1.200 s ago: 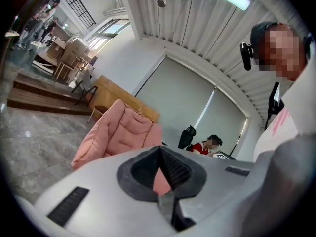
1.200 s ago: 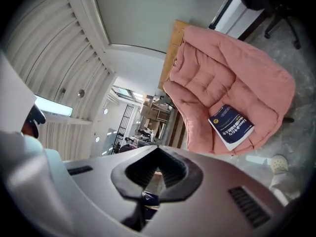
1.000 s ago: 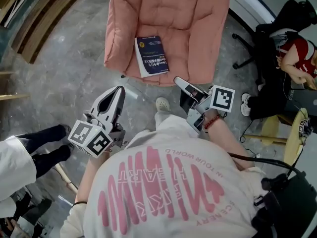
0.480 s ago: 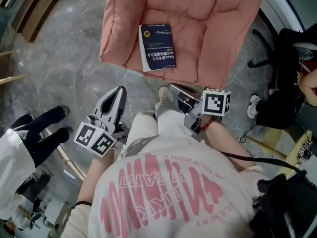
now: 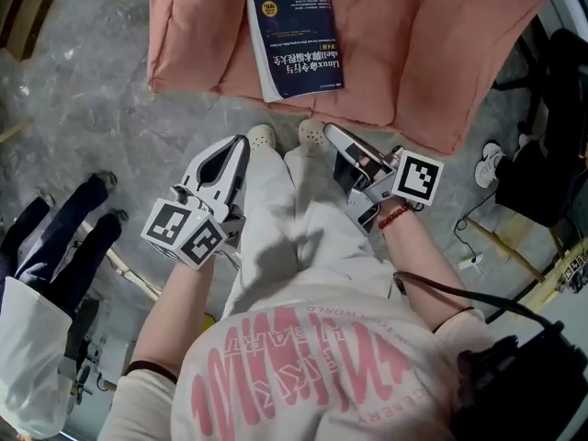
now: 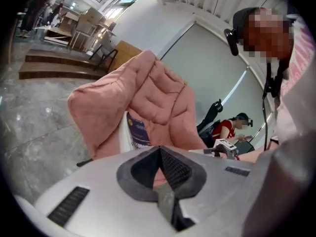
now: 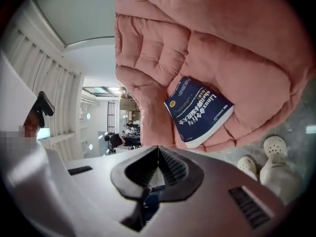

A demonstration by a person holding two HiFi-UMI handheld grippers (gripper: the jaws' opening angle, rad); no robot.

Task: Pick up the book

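Observation:
A dark blue book (image 5: 296, 40) with white print lies flat on the seat of a pink padded chair (image 5: 395, 53), near its front edge. It shows also in the right gripper view as the book (image 7: 198, 110), and as a sliver of the book (image 6: 137, 130) in the left gripper view. My left gripper (image 5: 241, 143) is shut and empty, held over the floor below the chair's front left. My right gripper (image 5: 331, 131) is shut and empty too, just short of the cushion's front edge, right of the book.
My legs and white shoes (image 5: 261, 138) stand between the grippers at the chair's front. A person in dark trousers (image 5: 64, 237) stands at the left. A seated person in red (image 6: 236, 127) and black chair legs (image 5: 524, 72) are at the right. The floor (image 5: 83, 108) is grey stone.
Both grippers have come down and nearer to the chair. The view has closed in, so the book and cushion now sit larger and higher in the head view. Jaws stayed shut.

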